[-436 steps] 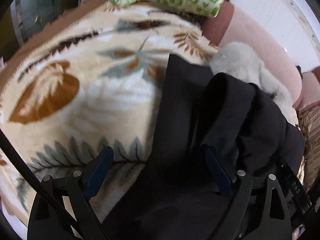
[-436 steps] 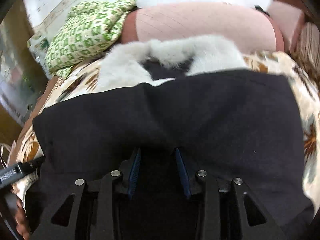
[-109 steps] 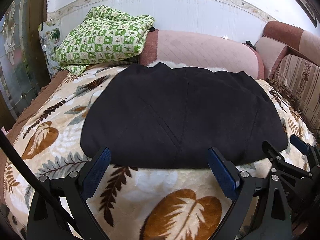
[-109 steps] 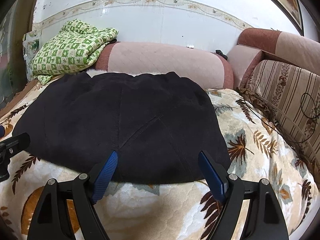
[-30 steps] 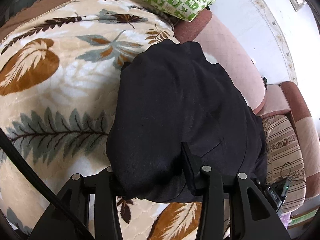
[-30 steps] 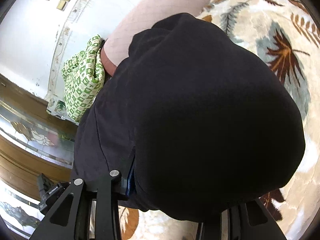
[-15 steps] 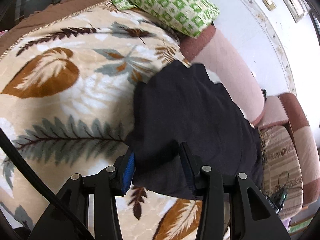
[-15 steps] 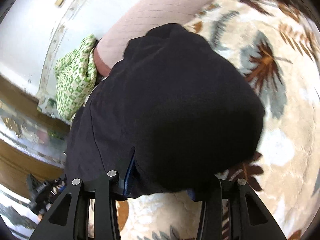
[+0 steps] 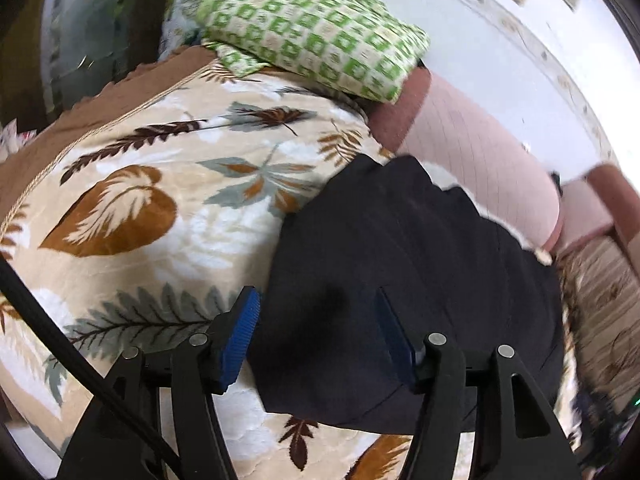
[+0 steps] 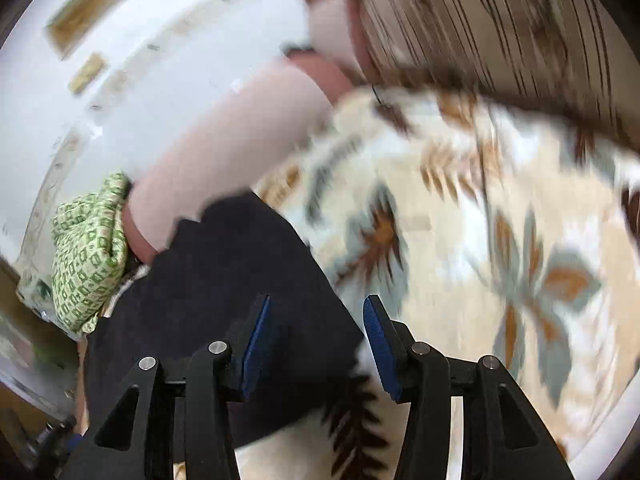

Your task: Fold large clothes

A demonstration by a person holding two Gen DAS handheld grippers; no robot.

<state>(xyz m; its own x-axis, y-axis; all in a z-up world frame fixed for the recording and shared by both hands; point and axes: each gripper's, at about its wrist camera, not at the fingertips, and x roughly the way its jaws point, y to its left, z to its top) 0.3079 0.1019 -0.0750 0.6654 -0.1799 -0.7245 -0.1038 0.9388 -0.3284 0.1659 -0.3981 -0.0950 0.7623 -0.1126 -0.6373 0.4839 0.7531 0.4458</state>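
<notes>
The left gripper has its blue-padded fingers spread apart over the near left edge of the black garment, with nothing pinched between them; the cloth lies under the gap rather than in it. The garment sits folded into a compact dark bundle on the leaf-patterned blanket that covers the sofa seat, its far edge close to the pink backrest cushion. A thin strip of white fur trim (only a sliver shows) peeks out along that far edge. A green checked pillow rests at the far left end of the backrest, well apart from the garment.

The right gripper is likewise parted, holding nothing, and hangs over the near right corner of the garment, where the black cloth gives way to blanket. This view is blurred by motion, so finer detail is hard to read. The green pillow shows at the left, beside the pink cushion, and a striped sofa arm runs along the top right.
</notes>
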